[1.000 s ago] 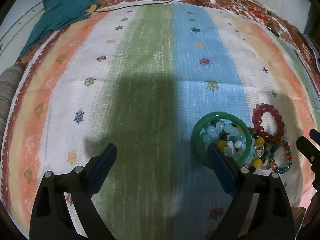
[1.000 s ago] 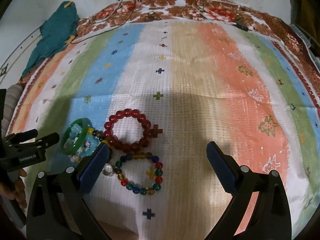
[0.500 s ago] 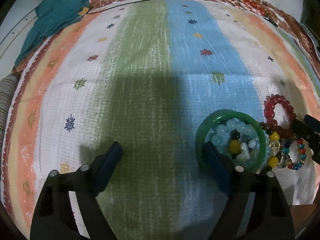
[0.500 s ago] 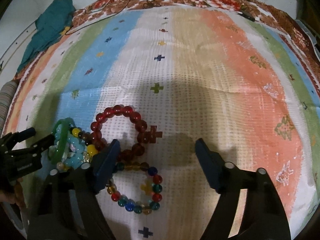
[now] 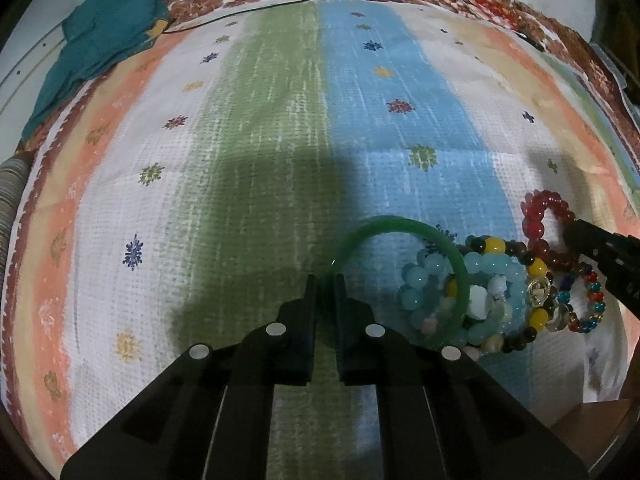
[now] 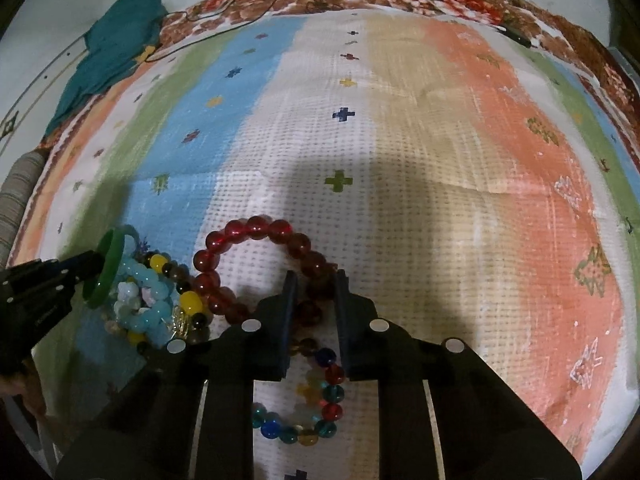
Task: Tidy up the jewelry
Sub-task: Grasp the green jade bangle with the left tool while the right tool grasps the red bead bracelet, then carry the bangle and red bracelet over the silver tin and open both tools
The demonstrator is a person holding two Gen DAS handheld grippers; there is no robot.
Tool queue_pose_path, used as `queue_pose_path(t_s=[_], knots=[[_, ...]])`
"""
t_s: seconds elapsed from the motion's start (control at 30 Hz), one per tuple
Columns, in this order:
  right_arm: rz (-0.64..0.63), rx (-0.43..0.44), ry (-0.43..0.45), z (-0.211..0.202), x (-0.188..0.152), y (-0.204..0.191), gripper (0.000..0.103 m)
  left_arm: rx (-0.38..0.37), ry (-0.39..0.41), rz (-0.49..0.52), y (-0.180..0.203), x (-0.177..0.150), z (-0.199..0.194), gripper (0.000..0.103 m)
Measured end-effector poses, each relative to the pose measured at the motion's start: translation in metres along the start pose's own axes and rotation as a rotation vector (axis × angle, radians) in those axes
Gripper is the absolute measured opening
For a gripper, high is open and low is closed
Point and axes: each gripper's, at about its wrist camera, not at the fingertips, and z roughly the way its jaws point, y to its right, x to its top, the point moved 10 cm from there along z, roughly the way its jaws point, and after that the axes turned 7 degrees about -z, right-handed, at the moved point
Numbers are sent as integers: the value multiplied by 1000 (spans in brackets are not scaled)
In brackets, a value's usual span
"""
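Green and smooth, the jade-like round bangle [image 5: 400, 276] stands tilted on its edge, and the left claw [image 5: 325, 280] is closed on its near-left rim. From this bangle, the heap of pale blue and mixed bead bracelets [image 5: 480, 300] lies just to the right, partly inside its ring. Further right of the bangle, the right claw [image 6: 314, 280] grips the near arc of the dark red glass-bead bracelet [image 6: 256, 264]. I judge each claw must lift outward, away from the heap.

text: none legible | labels: none | brands: none | numbers: none
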Motion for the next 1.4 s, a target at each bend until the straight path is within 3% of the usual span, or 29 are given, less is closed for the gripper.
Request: queue_pose_path(t_s=[0.13, 0.53, 0.73, 1.4], knots=[[7, 0, 18, -5, 2, 1, 14, 19, 16, -5, -5, 3, -9, 6], [-32, -37, 71, -39, 7, -9, 14, 1, 81, 6, 3, 9, -47, 7], [-43, -58, 105, -61, 6, -8, 14, 17, 125, 63, 14, 11, -65, 7], [19, -92, 182, -111, -8, 7, 14, -48, 177, 58, 35, 3, -105, 7]])
